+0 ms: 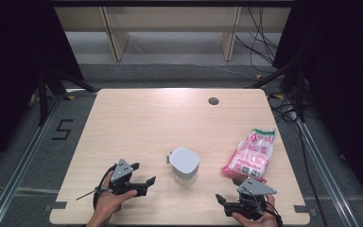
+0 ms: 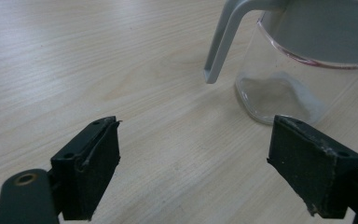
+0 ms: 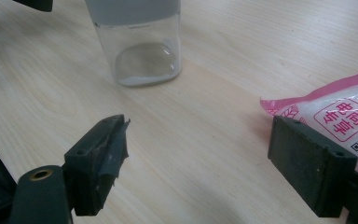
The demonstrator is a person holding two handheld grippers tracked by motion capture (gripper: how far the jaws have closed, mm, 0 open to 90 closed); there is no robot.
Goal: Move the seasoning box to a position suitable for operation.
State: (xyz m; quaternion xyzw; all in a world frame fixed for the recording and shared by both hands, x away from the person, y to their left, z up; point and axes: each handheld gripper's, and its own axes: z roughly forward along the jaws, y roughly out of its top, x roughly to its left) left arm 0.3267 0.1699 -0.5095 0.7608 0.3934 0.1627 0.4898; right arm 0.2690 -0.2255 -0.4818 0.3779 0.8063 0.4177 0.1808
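Covering most of the high view, a pale wood table sits on grey floor, black drapes either side, light shelving and loose cables at the far end (grommet hole near the far edge). Far half of the tabletop is bare, plenty of room; near edge runs just behind both hands. Glass jar stands upright near-centre, between the two grippers and apart from both: clear square-ish body, grey lid, grey handle hanging down one side, a thin white residue at the bottom. Pink-and-white bag lies flat to the right of the jar, just beyond the right gripper. Left gripper: jaws spread, nothing between. Right gripper: jaws spread too, grasping nothing.
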